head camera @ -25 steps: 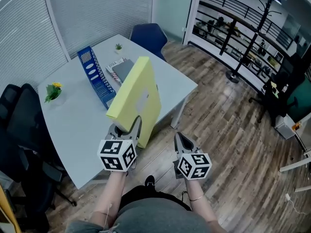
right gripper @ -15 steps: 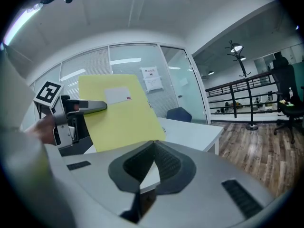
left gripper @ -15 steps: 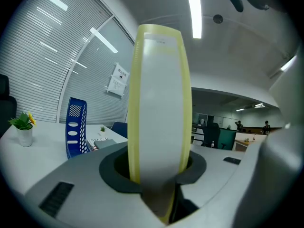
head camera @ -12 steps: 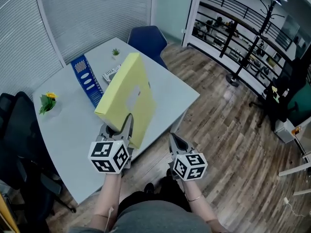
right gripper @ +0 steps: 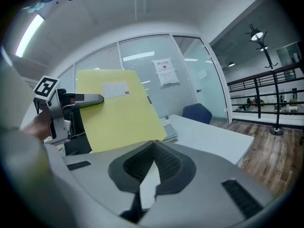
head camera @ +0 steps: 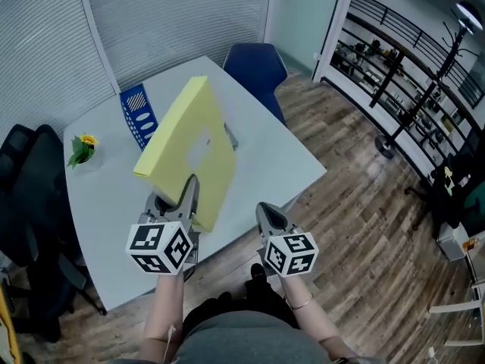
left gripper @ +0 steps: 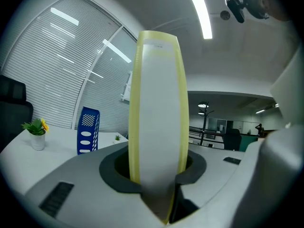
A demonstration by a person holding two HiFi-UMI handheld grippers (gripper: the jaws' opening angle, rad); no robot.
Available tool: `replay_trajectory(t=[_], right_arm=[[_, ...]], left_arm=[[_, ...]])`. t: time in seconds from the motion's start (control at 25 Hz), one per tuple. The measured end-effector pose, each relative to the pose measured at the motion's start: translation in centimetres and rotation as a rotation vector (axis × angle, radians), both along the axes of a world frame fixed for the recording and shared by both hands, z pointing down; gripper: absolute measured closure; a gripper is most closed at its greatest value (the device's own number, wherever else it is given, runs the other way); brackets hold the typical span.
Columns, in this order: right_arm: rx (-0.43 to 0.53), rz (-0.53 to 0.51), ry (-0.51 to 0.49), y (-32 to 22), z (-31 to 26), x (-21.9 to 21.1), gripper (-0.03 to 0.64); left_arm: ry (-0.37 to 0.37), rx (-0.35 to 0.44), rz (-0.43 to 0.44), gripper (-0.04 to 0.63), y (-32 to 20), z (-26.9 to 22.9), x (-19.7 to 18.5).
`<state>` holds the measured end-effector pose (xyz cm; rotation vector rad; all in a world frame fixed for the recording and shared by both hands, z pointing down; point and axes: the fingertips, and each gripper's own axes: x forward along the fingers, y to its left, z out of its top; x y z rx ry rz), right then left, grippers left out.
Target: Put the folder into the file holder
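potted plant (head camera: 82,149) is set at the left of the table (head camera: 106,203) | blue file holder (head camera: 139,112) is stood upright further back | yellow folder (head camera: 186,146) is held tilted above the table, outside the holder, its lower end clamped between the jaws of the left gripper (head camera: 187,192) | grey stack (right gripper: 170,131) behind it is possibly books | right gripper (head camera: 267,214) is held alongside, jaws pressed together on nothing

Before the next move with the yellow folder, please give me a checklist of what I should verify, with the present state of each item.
1. Left claw grips the yellow folder: ok, the jaws press on its lower end.
2. Right claw is free: ok, shut with nothing in it.
3. Blue file holder stands on the table: ok.
4. Free slot in the blue file holder: cannot tell, the yellow folder hides part of it.
5. Yellow folder lined up with the blue file holder: not ok, it hangs in the air, apart from it.
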<state>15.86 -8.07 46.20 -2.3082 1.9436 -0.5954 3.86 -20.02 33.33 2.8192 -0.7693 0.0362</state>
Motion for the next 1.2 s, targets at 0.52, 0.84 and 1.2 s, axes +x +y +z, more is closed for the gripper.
replay_trajectory(t=[0.52, 0.84, 1.2], right_arm=[[-0.002, -0.283, -0.051, -6.2, 0.0, 1.7, 0.611], [0.010, -0.459, -0.065, -9.3, -0.6, -1.0, 0.612], [0.015, -0.605, -0.073, -10.8, -0.8, -3.2, 0.612]], left_arm=[[0.014, 0.045, -0.258, 0.442, -1.3, -3.6, -0.6], [0.035, 0.118, -0.457, 0.442, -1.2, -6.7, -4.8], [0.015, 0.197, -0.666, 0.443, -1.4, -9.3, -9.2]])
